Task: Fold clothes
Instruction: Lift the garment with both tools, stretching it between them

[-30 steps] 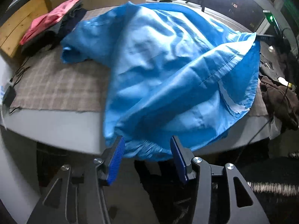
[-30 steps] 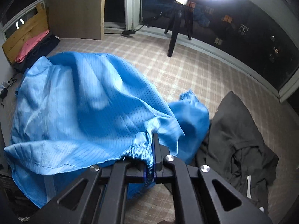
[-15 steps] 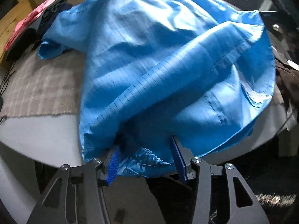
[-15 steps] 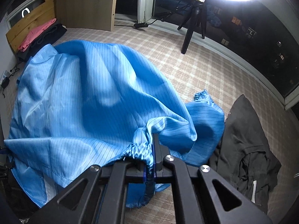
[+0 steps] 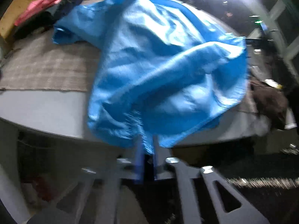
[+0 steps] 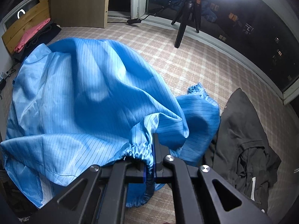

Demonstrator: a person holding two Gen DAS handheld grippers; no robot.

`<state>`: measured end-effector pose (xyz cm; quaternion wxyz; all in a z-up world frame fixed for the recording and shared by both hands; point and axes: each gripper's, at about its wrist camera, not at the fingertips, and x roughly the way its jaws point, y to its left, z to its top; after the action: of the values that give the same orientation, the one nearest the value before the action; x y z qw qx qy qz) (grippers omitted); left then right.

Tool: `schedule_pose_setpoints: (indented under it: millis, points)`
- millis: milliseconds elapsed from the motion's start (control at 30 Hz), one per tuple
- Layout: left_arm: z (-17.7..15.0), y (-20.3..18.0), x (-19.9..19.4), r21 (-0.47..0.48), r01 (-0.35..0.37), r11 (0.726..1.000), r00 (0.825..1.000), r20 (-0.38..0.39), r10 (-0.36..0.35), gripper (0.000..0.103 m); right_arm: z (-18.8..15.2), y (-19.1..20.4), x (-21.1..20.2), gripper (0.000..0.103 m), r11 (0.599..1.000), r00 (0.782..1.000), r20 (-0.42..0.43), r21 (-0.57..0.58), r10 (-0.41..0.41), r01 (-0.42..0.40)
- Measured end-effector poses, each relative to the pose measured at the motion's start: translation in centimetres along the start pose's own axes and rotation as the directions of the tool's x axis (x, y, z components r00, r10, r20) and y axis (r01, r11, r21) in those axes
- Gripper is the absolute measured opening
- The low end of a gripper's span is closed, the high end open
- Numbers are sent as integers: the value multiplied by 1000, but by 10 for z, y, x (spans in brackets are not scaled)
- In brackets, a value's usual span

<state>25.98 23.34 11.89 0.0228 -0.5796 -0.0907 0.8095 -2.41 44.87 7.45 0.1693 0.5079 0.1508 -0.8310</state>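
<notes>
My left fingers [image 5: 147,145] stand narrow, and a gathered edge of the blue garment [image 5: 164,59] hangs down between their blue pads; the view is blurred by motion, but the pads appear to press on that bunched cloth. My right fingers [image 6: 152,149] are clamped tight on an elastic, ruffled edge of the same blue garment [image 6: 84,97], which wraps around the left pad and trails down below it. The garment is a large, thin, bright blue piece with fine dark pinstripes and a slight sheen. It lies spread and billowed over the table [image 5: 46,110], with its near edge hanging past the table's rim toward my left fingers. In the right wrist view a second elastic cuff [image 6: 196,89] shows at the far right of the cloth, resting on the checked table cover [image 6: 186,59]. Deep folds and shadowed hollows run across the middle of the cloth, and a stitched hem shows along the lower left. A dark garment [image 6: 243,140] lies crumpled just to the right of the blue one, touching it. A stack of folded clothes with a pink piece on top [image 5: 46,5] sits at the far left corner of the table. Both of my grippers point steeply downward at the near side of the table, left fingers at its rim, right fingers above its cover.
</notes>
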Motion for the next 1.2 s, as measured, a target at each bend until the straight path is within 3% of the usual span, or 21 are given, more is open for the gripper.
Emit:
schedule_pose_setpoints:
  millis: [200, 233, 267, 400, 500, 533, 633, 700, 767, 800, 867, 933, 967, 1000, 1067, 1133, 1200]
  points:
    - [10, -7, 36, 96, -183, 978, 980, -56, 189, 40, 1, 1, 1, 4, 1000, 1000, -5, -10, 3, -3]
    - [10, -8, 41, 112, -211, 971, 974, -64, 219, 27, 1, 1, 1, 4, 1000, 1000, -5, -13, 2, -2]
    - [9, -8, 42, 114, -210, 971, 974, -66, 218, 14, 1, 0, 1, 4, 1000, 1000, -7, -12, 2, -2]
    - [-3, 0, 30, 75, -149, 986, 986, -70, 154, 5, 2, -6, 2, 4, 1000, 1000, -14, 0, 2, -2]
    - [-22, 10, 4, -5, -88, 996, 995, -53, 88, 5, 0, -11, -1, 4, 1000, 1000, -16, 5, 5, -5]
    - [-28, 11, -5, -25, -87, 996, 996, -39, 86, 7, -2, -12, -2, 4, 1000, 1000, -16, 5, 8, -8]
    - [-37, 4, -13, -33, -156, 987, 988, -20, 155, 26, -7, -13, -2, 4, 1000, 1000, -21, -1, 17, -17]
    - [-33, 0, -7, -3, -215, 977, 976, -21, 215, 52, -9, -12, 3, 4, 1000, 999, -32, -10, 11, -11]
    - [-25, 0, 1, 35, -290, 956, 957, -18, 291, 61, -10, -13, 10, 4, 1000, 999, -48, -3, 16, -16]
    - [-22, -1, 7, 55, -309, 949, 950, -15, 310, 61, -11, -14, 14, 4, 1000, 998, -56, 0, 18, -18]
    - [-18, 2, 15, 30, -247, 969, 969, -22, 248, 55, -12, -15, 18, 6, 1000, 998, -69, -7, 14, -14]
    - [-15, 7, 21, -8, -167, 986, 986, -29, 167, 26, -15, -16, 22, 6, 1000, 997, -78, -9, 8, -8]
    - [-14, 10, 20, -11, -148, 989, 988, -34, 148, 15, -18, -16, 23, 6, 1000, 997, -82, -7, 4, -5]
    - [-13, 13, 16, -6, -139, 990, 990, -40, 139, 10, -19, -16, 25, 6, 1000, 996, -86, -6, 7, -8]
    - [-10, 25, 1, 1, -83, 997, 996, -39, 83, 8, -23, -19, 24, 6, 1000, 996, -89, 11, 18, -17]
    - [-2, 44, -29, -51, -16, 999, 1000, -1, 16, 8, -27, -23, 18, 5, 997, 995, -79, 49, 55, -51]
    - [6, 57, -56, -65, 8, 998, 999, 48, -4, 8, -31, -22, 4, 4, 991, 994, -49, 91, 100, -95]
